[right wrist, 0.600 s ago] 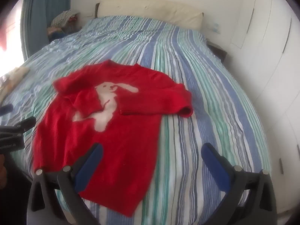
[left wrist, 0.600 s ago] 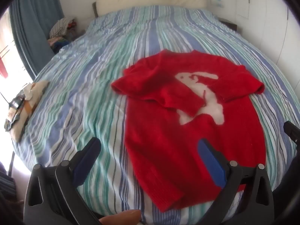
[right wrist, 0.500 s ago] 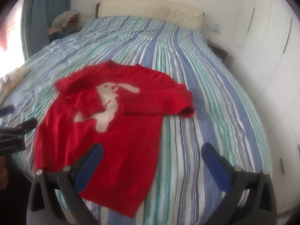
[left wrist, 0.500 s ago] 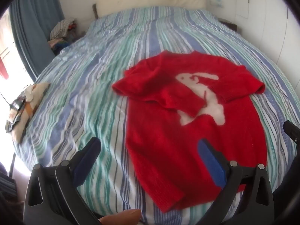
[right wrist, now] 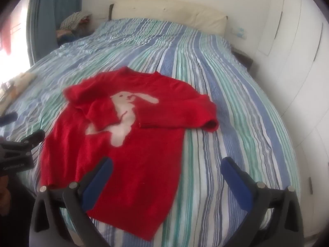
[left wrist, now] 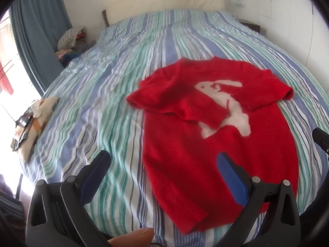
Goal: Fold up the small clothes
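Observation:
A small red sweater (left wrist: 205, 144) (right wrist: 131, 150) with a white rabbit on its chest lies flat on the striped bed, its hem toward me. Both sleeves are folded in across the chest, and the left sleeve (left wrist: 185, 107) covers part of the rabbit. My left gripper (left wrist: 162, 160) hangs open above the sweater's near left edge, with nothing between its blue pads. My right gripper (right wrist: 166, 164) is open too, over the sweater's near right edge and empty. The left gripper's body (right wrist: 18, 152) shows at the left border of the right wrist view.
The bed (left wrist: 102, 94) with its blue, green and white striped cover fills both views. A cream headboard cushion (right wrist: 168, 14) lies at the far end. A folded patterned cloth (left wrist: 33, 123) rests at the bed's left edge. Clothes (left wrist: 70, 37) are piled beyond it; white cupboards (right wrist: 298, 65) stand right.
Both views have shifted slightly, so the sweater sits a little lower and nearer. The sweater itself has not moved and both grippers stay open.

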Demonstrator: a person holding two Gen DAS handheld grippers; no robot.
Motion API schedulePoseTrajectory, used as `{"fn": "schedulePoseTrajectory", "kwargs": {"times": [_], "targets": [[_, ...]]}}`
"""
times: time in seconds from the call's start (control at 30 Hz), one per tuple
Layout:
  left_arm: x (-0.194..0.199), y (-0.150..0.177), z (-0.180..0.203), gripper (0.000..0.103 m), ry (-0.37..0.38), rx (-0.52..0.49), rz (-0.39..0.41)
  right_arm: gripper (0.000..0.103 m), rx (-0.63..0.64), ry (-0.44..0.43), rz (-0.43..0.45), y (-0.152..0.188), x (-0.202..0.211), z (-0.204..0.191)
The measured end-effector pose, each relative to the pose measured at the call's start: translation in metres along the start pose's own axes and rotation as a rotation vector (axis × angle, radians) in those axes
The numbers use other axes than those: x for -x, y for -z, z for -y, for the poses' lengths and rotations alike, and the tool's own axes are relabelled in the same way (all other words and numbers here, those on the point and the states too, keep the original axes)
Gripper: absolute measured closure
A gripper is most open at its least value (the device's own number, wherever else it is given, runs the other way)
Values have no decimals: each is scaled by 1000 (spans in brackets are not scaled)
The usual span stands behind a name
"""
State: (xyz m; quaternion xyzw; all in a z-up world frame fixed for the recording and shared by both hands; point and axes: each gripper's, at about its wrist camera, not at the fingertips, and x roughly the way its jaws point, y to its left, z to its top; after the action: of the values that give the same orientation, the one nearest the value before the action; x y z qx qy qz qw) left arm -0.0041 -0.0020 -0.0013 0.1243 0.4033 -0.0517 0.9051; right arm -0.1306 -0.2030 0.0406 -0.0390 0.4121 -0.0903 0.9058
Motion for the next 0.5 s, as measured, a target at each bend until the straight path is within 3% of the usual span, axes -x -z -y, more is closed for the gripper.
{"fn": "schedulePoseTrajectory", "kwargs": {"times": [0.5], "targets": [[-4, 0, -8, 0, 8, 24, -15, 0, -28, -52, 39, -4, 5, -3]]}}
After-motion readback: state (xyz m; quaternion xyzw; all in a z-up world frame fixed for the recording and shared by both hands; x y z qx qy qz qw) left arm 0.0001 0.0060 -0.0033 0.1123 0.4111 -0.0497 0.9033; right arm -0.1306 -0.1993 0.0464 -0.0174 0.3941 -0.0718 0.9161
